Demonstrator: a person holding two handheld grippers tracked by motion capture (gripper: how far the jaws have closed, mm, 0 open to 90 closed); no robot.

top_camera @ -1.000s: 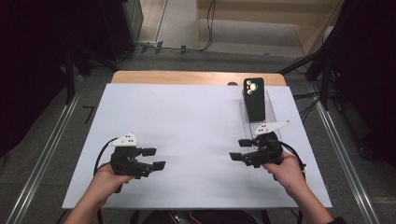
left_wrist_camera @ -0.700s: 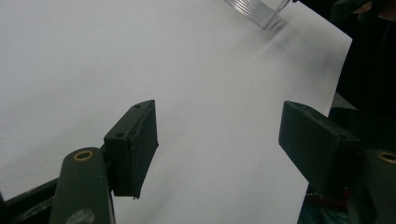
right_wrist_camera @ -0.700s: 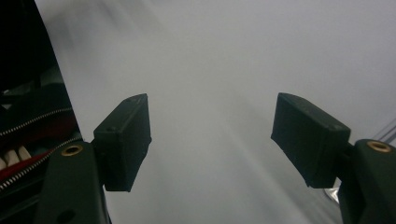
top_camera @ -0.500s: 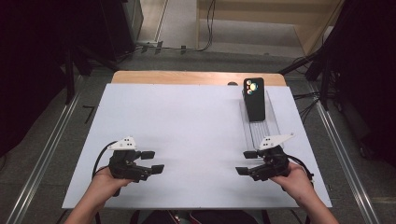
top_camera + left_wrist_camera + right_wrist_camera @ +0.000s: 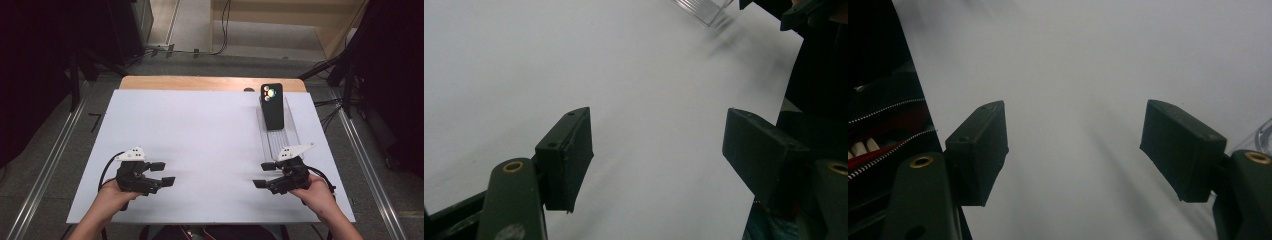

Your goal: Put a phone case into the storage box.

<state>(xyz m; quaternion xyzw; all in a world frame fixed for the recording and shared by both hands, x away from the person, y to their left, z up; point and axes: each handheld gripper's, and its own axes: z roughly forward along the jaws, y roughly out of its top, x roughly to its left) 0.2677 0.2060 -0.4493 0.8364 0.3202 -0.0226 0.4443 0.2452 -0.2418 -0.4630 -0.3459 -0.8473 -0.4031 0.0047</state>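
Step in hand: a resting or ready stance is judged; both grippers are held low over the near part of the white desk point(image 5: 210, 130), and nothing is being handled.
Left gripper point(image 5: 162, 173): held at the near left, fingers point(image 5: 566, 155) spread apart with only bare desk seen between them.
Right gripper point(image 5: 265, 175): held at the near right, just near of the clear tray; its fingers point(image 5: 979, 150) are parted and nothing is carried.
Phone point(image 5: 272, 106): a black smartphone is propped at the far end of the clear tray point(image 5: 292, 137) on the right side, camera lenses facing up, well apart from both grippers.
Next move: a reach of the right gripper toward the far right is probably called for, with the fingers kept wide enough to span the phone's edges before being closed.
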